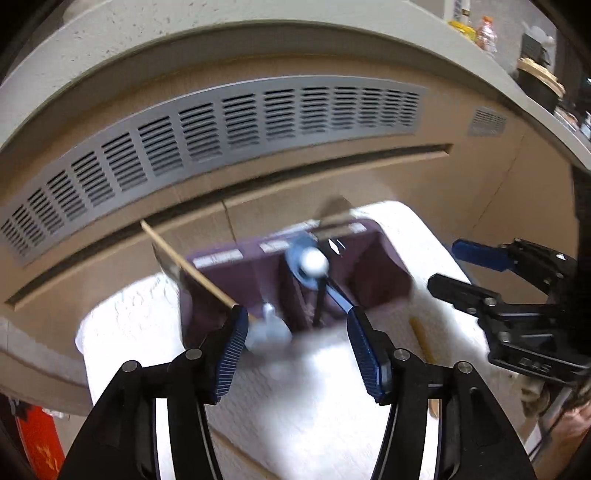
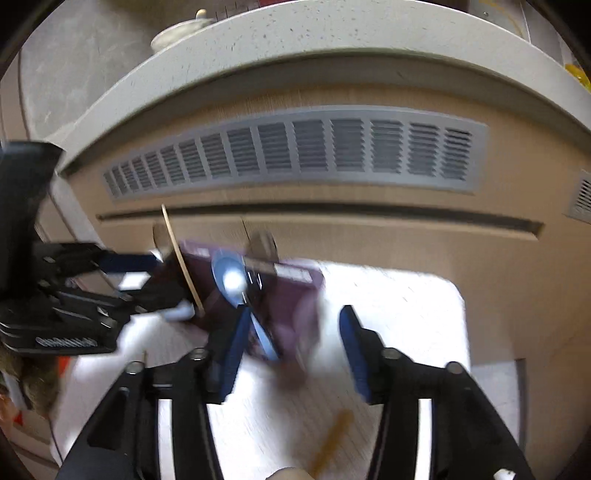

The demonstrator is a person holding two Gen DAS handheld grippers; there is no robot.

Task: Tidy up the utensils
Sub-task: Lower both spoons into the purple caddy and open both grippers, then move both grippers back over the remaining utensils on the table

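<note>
vent grille (image 1: 229, 129): long grey louvred strip, far side
countertop (image 2: 332, 40): pale speckled stone
bowl (image 2: 181, 31): white, far left on the countertop
bottles (image 1: 476, 29): blurry, far right

organizer (image 1: 280, 280): blurred in both views, so you cannot read its white labels.
white utensil (image 1: 267, 330): smeared; you cannot tell its kind.
wooden stick (image 2: 328, 443): a blurred streak.
right gripper (image 1: 448, 267): its body is cut off by your left view's edge.
</note>
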